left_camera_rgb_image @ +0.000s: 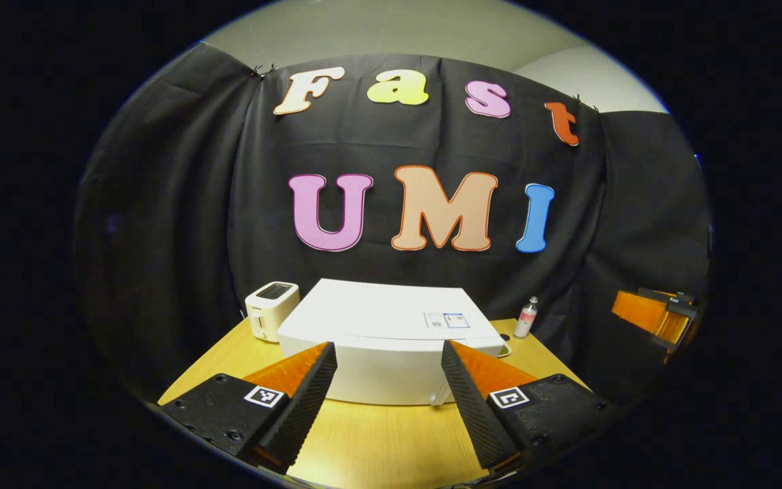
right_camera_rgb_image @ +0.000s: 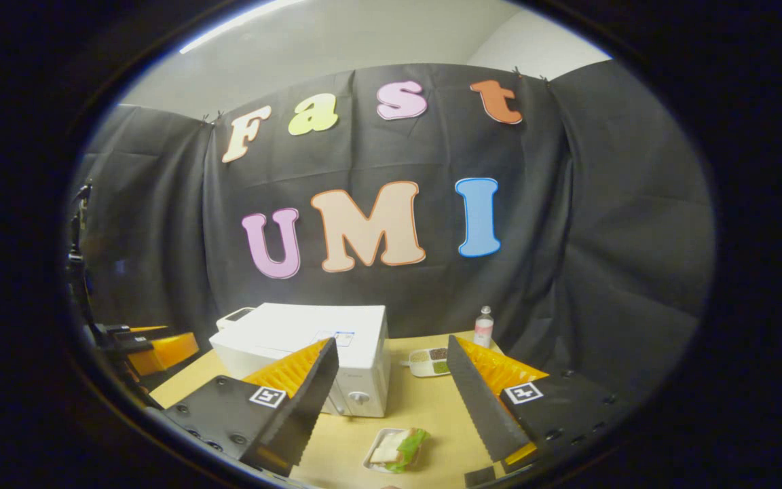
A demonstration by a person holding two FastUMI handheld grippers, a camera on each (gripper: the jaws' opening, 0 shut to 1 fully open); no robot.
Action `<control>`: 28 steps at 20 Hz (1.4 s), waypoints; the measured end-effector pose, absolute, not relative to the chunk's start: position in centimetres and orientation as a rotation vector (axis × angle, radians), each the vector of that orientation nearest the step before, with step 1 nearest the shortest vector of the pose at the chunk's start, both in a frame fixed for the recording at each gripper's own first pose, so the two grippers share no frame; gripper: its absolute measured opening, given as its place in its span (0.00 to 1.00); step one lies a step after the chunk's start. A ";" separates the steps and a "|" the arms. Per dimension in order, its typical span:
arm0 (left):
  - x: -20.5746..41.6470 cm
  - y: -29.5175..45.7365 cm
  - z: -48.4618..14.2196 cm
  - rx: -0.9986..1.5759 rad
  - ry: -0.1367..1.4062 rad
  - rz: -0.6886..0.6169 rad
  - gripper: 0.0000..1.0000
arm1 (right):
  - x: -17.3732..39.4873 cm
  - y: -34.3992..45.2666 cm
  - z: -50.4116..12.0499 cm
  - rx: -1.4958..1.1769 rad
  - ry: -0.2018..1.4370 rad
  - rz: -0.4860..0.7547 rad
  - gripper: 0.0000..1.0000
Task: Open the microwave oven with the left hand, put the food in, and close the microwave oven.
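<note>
Microwave (left_camera_rgb_image: 391, 339) sits mid-bench (left_camera_rgb_image: 377, 441), door closed, toaster (left_camera_rgb_image: 270, 309) just beside it. Sandwich tray (right_camera_rgb_image: 394, 449) on the bench in front of the microwave (near its control side). Left gripper (left_camera_rgb_image: 387, 377) and right gripper (right_camera_rgb_image: 391, 380): jaws spread wide, holding nothing.

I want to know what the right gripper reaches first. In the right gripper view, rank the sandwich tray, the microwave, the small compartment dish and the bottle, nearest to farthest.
1. Sandwich tray, just ahead between the fingers.
2. Microwave, ahead on the left.
3. Compartment dish, farther back, centre.
4. Bottle, by the back wall.
</note>
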State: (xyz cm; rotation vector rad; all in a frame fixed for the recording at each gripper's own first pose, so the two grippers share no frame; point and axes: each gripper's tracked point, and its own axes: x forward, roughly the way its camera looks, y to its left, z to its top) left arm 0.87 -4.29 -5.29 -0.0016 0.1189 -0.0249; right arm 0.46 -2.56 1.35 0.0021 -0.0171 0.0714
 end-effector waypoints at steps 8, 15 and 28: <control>2.5 -6.2 -13.9 0.014 0.299 -0.073 0.95 | -0.3 -3.5 -0.7 0.010 0.021 0.055 0.95; 6.2 -9.4 -20.6 0.040 0.395 -0.138 0.95 | -0.6 -4.8 -3.4 0.018 0.087 0.004 0.95; 13.1 -14.3 -28.5 -0.074 0.579 -0.221 0.81 | -2.3 -7.9 -6.0 0.064 0.144 -0.114 0.95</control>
